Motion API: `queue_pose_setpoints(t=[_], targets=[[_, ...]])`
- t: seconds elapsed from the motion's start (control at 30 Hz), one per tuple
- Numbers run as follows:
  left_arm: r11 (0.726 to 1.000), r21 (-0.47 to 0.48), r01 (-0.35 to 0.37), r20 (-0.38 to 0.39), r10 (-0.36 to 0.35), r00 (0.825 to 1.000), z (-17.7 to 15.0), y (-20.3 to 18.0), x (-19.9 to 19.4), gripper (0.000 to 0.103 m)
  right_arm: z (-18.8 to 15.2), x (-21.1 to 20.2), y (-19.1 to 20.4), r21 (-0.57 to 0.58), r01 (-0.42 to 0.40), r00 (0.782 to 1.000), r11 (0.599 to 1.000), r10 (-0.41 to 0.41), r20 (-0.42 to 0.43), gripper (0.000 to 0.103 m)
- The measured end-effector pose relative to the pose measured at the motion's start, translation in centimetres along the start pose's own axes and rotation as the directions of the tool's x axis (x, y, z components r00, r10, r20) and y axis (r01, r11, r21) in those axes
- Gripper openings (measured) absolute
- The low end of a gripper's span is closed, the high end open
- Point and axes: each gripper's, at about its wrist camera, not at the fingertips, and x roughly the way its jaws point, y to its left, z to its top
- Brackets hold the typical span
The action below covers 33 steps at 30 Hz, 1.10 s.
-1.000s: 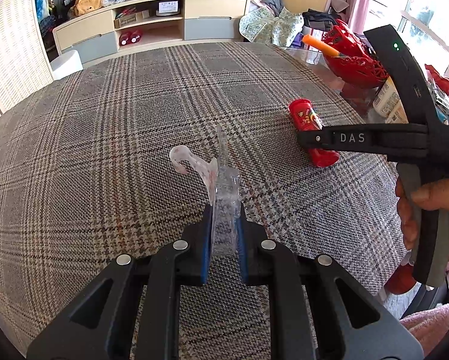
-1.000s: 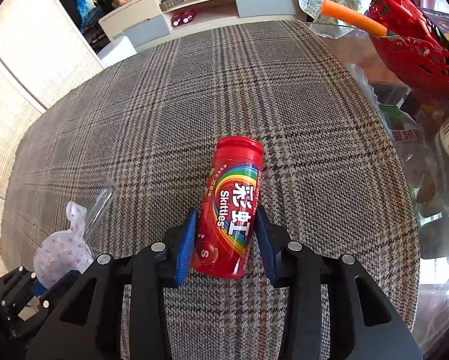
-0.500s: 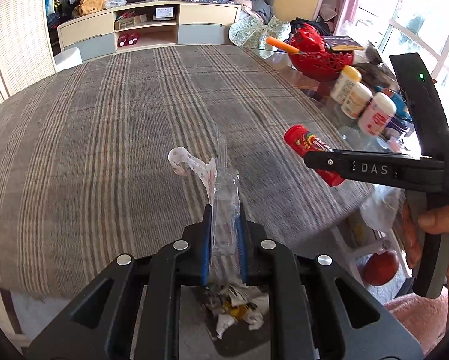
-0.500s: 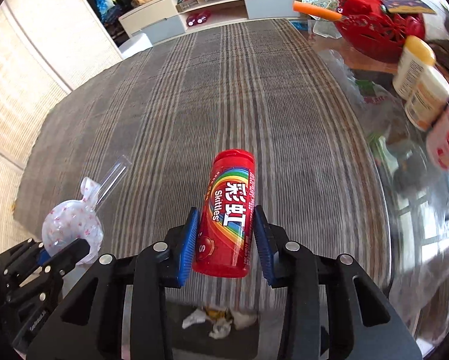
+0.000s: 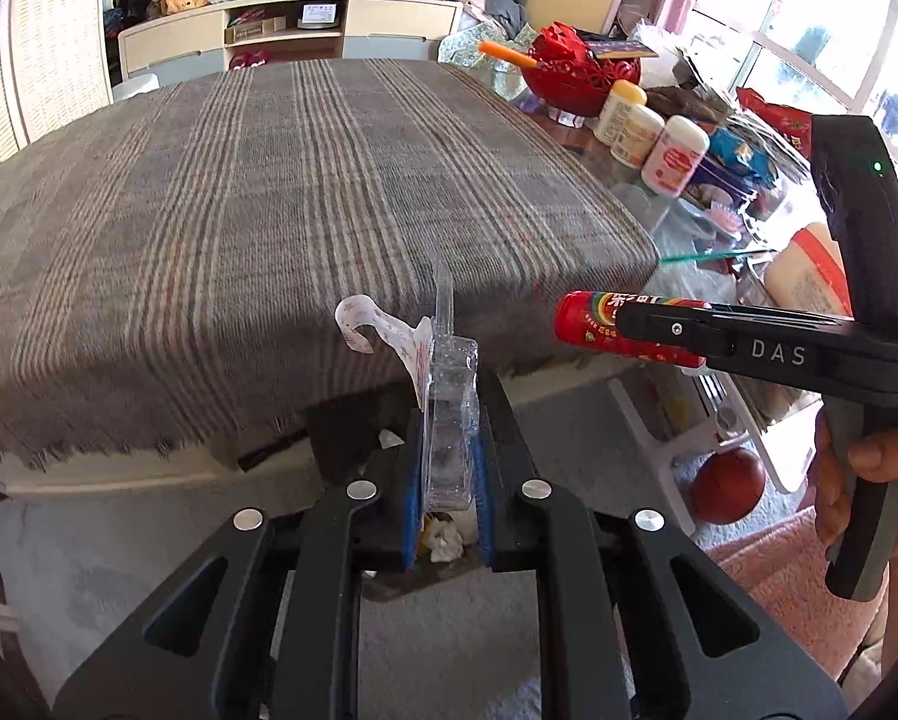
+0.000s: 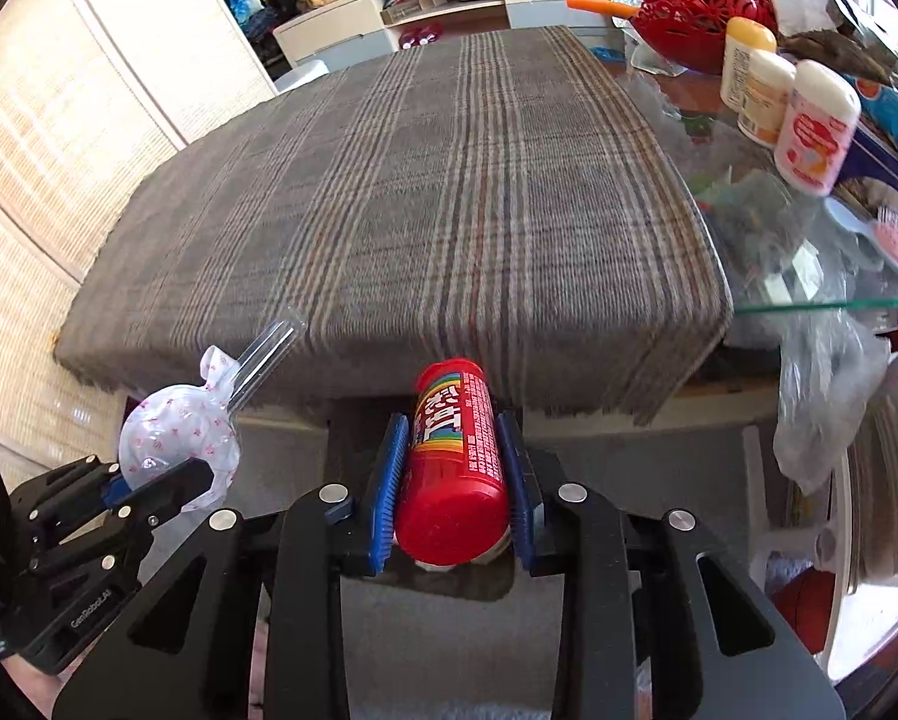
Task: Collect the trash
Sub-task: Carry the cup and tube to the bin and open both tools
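My left gripper (image 5: 449, 408) is shut on a clear plastic blister pack (image 5: 446, 372) with a pink-dotted white backing that curls out to the left. In the right wrist view the same pack (image 6: 173, 438) sits at lower left in the left gripper (image 6: 167, 480). A red Skittles tube (image 6: 452, 456) lies between the blue pads of my right gripper (image 6: 452, 420), whose jaws are closing on it. From the left wrist view, the tube (image 5: 587, 324) sticks out of the right gripper (image 5: 623, 315). Both grippers hang past the near edge of the plaid-covered table (image 5: 269, 210), above a dark bin (image 5: 341, 432) holding crumpled paper (image 5: 443, 540).
To the right stands a glass table (image 6: 809, 300) crowded with white bottles (image 5: 671, 156), a red basket (image 5: 575, 72) and bags. A red ball (image 5: 728, 486) lies on the floor below it. A hand (image 5: 887, 480) grips the right handle. A low shelf unit (image 5: 293, 30) lines the far wall.
Both grippers have pulled back from over the table to beyond its near edge, carrying the pack and the tube. The bin with crumpled paper has come into view beneath them.
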Motion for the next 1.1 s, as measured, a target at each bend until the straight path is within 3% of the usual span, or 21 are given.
queue_pose_setpoints(t=[0.37, 0.73, 1.1], targets=[[1.000, -0.019, 0.025, -0.091, -0.026, 0.996, -4.6, -1.0, 3.1, 0.013, -5.2, 2.9, -1.0, 0.000, -0.020, 0.996, 1.000, 0.020, -0.082, 0.031], [0.996, -0.080, 0.035, -0.199, -0.050, 0.979, -5.7, 1.2, 8.7, 0.013, -5.7, 7.2, -0.4, -0.067, -0.018, 0.994, 0.998, 0.011, -0.105, 0.031], [0.992, -0.124, 0.035, -0.224, -0.062, 0.973, -5.2, 2.6, 11.8, 0.014, -5.1, 10.4, -0.4, 0.011, -0.075, 0.987, 0.997, 0.076, -0.141, 0.033]])
